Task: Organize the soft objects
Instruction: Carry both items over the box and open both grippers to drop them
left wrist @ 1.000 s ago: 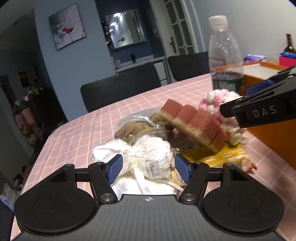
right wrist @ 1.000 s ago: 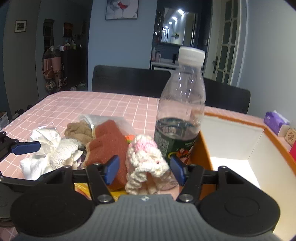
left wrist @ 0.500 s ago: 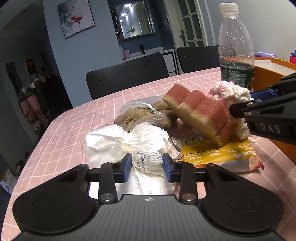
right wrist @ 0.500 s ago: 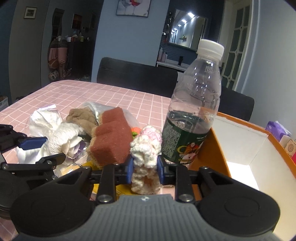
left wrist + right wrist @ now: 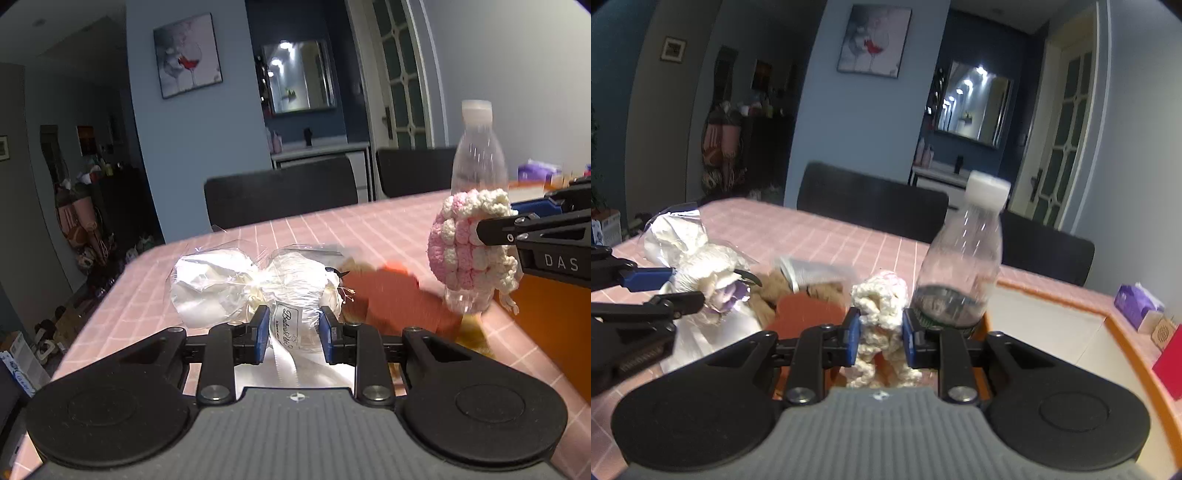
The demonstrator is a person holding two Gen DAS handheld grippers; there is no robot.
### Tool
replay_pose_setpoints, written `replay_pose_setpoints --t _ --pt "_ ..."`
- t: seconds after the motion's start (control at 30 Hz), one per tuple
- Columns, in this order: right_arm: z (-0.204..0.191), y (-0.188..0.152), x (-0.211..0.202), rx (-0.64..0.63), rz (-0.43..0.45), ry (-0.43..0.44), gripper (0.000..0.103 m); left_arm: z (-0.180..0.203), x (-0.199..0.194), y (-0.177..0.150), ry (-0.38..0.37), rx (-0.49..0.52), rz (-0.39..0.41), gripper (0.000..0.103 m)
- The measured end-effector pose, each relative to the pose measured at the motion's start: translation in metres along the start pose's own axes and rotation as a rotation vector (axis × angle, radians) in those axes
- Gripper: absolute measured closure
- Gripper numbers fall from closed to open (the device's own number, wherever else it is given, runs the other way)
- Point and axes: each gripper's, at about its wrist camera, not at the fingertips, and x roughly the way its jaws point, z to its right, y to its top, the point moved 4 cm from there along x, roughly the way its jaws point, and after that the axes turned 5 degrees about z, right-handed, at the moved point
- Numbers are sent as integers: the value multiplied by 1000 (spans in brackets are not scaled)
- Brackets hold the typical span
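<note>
My left gripper [image 5: 291, 332] is shut on a white soft bundle wrapped in clear plastic [image 5: 255, 284] and holds it above the pink checked table [image 5: 332, 229]. My right gripper [image 5: 881, 334] is shut on a pink and cream crocheted piece [image 5: 881, 299], lifted off the table; it also shows in the left wrist view [image 5: 469, 247]. A red-brown sponge [image 5: 391, 295] and a tan soft item in a clear bag [image 5: 809, 284] lie on the table between the grippers. The white bundle shows at the left of the right wrist view [image 5: 698, 262].
A clear water bottle [image 5: 964, 266] stands next to an orange box with a white inside [image 5: 1052, 325] at the right. A yellow packet [image 5: 474, 332] lies under the sponge. Black chairs [image 5: 871, 206] stand behind the table. A purple tissue pack [image 5: 1137, 306] is far right.
Both grippers closed from open onto their items and lifted them: the left raised the white bundle, the right raised the crocheted piece off the pile. The views are blurred by motion.
</note>
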Motion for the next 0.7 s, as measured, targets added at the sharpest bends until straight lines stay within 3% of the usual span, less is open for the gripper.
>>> replay_pose_setpoints --t 0.27,0.47,0.7 --pt "19 17 -41 89 30 65 81 -5 -50 33 -81 -51 86 72" --pt "39 22 -79 127 45 83 81 11 -81 49 -247 -63 122 72" --pt "84 21 -119 143 25 21 80 58 -101 72 -427 15 192 71"
